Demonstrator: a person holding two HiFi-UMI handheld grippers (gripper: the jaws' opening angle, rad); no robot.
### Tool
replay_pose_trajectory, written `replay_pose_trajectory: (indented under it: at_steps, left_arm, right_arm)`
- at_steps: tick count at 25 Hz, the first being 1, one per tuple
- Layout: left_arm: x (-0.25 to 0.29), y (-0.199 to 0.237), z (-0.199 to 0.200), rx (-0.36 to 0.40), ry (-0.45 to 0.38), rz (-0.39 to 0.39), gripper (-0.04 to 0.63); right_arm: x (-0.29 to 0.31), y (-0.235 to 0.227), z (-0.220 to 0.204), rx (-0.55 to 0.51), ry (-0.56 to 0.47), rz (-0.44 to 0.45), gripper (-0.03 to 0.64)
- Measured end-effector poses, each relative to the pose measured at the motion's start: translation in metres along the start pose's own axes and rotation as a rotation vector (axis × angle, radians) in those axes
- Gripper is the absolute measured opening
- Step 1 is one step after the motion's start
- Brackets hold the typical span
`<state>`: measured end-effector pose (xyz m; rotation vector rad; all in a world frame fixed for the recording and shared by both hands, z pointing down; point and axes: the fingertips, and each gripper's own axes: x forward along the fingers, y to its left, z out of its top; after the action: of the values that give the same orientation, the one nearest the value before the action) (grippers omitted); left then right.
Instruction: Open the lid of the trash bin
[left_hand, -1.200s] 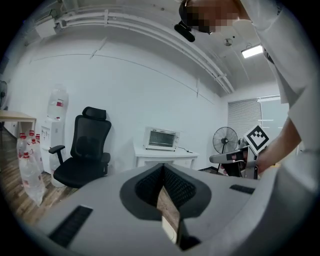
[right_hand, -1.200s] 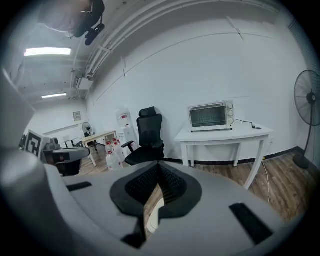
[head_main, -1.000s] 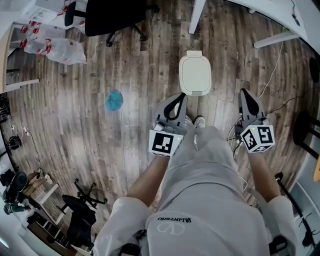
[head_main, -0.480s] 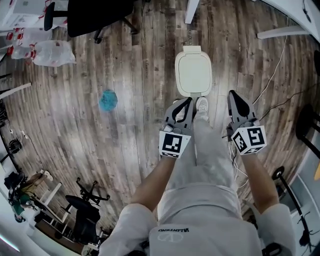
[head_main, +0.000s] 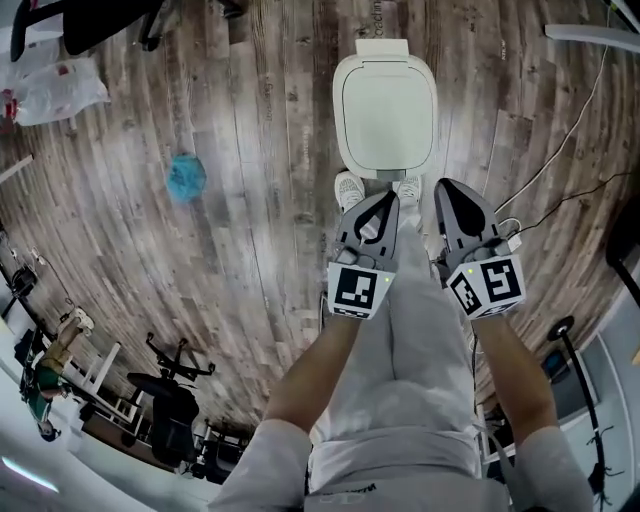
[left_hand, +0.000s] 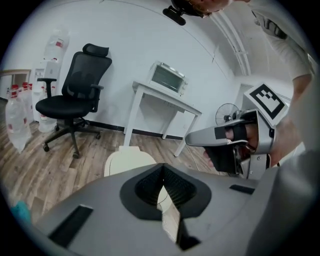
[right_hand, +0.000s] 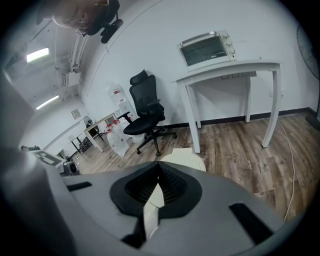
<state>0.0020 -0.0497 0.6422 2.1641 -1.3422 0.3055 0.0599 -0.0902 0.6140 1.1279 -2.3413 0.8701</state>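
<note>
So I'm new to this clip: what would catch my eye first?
A closed white rounded-square plastic trash bin stands on the wood-plank floor at the head view's top centre, the person's shoes at its base. Just below, the grey left gripper and right gripper point toward it, jaws together, holding nothing. A crumpled teal-blue lump lies on the floor further left.

On the wood floor (head_main: 250, 210) lie a blue lump (head_main: 185, 177) and a clear plastic bag (head_main: 60, 88), while by the wall 1 black office chair (left_hand: 72, 102) stands beside a white table (left_hand: 165, 100) bearing a toaster oven (left_hand: 167, 78).
</note>
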Motion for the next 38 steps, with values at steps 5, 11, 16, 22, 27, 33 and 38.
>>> replay_pose_trajectory:
  at_steps: [5, 11, 16, 22, 27, 33, 38]
  left_arm:
    - [0.027, 0.005, -0.053, -0.023, 0.032, 0.009, 0.002]
    - [0.047, 0.018, -0.098, -0.027, 0.068, 0.027, 0.002]
    - [0.055, 0.021, -0.125, -0.036, 0.095, 0.028, 0.002]
    - [0.063, 0.020, -0.143, -0.043, 0.121, 0.030, 0.002]
    - [0.070, 0.021, -0.151, -0.048, 0.138, 0.034, 0.002]
    - [0.070, 0.022, -0.161, -0.044, 0.154, 0.035, 0.002]
    - [0.072, 0.022, -0.161, -0.035, 0.148, 0.030, 0.002]
  right_arm:
    - [0.025, -0.013, -0.054, 0.004, 0.061, 0.025, 0.017]
    - [0.040, -0.018, -0.086, 0.034, 0.080, 0.028, 0.017]
    - [0.049, -0.020, -0.106, 0.047, 0.102, 0.028, 0.017]
    - [0.054, -0.019, -0.119, 0.054, 0.118, 0.040, 0.017]
    - [0.056, -0.019, -0.122, 0.067, 0.124, 0.041, 0.017]
    - [0.055, -0.021, -0.126, 0.078, 0.127, 0.040, 0.015]
    - [0.055, -0.021, -0.128, 0.088, 0.123, 0.035, 0.017]
